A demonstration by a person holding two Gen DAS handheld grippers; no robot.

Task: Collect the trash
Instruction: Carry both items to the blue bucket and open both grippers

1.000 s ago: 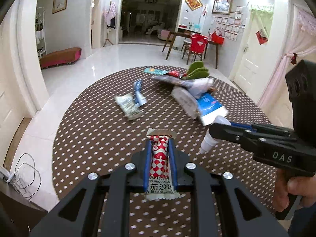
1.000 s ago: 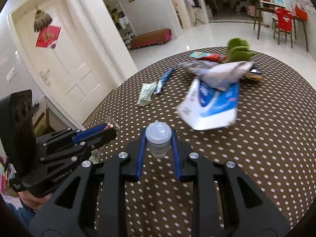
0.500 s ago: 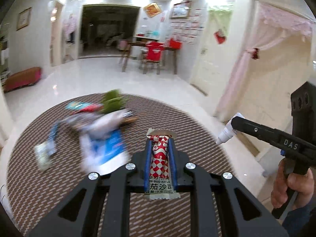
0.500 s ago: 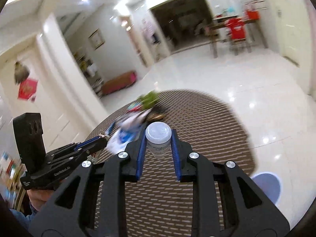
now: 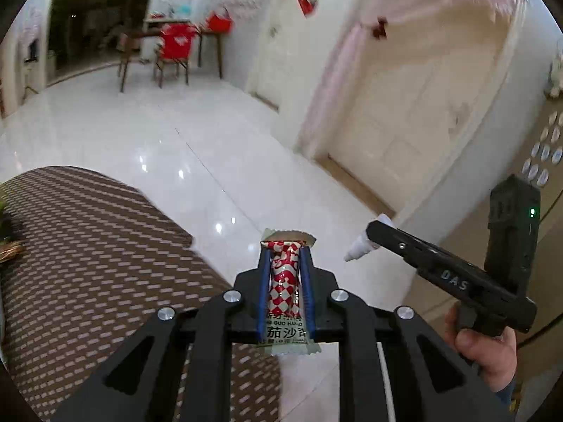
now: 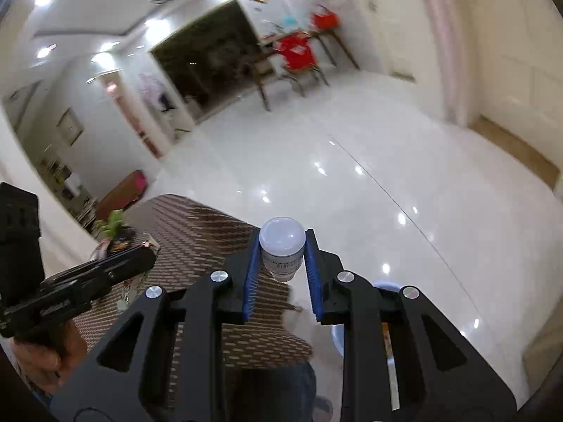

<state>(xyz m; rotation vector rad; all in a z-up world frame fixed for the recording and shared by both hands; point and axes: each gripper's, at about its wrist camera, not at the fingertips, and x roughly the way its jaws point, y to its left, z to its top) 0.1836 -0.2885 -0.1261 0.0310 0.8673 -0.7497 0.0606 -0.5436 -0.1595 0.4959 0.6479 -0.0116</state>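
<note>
My left gripper (image 5: 285, 256) is shut on a red-and-white checked snack wrapper (image 5: 285, 281) and holds it past the edge of the round brown dotted table (image 5: 88, 246), over the white floor. My right gripper (image 6: 281, 246) is shut on a small white plastic bottle (image 6: 282, 246), also beyond the table edge (image 6: 197, 232). The right gripper with the bottle (image 5: 362, 242) shows at the right of the left wrist view. The left gripper (image 6: 140, 253) shows at the left of the right wrist view. A pale blue bin rim (image 6: 336, 337) lies low behind the right fingers.
Green trash (image 6: 112, 221) lies at the table's far end. A wooden table with a red chair (image 5: 176, 45) stands far across the glossy floor. A cream door (image 5: 415, 105) and pink curtain are at the right.
Both grippers have swung right, off the table with their loads. The pile of trash has left the left view. The floor and door now fill the frames.
</note>
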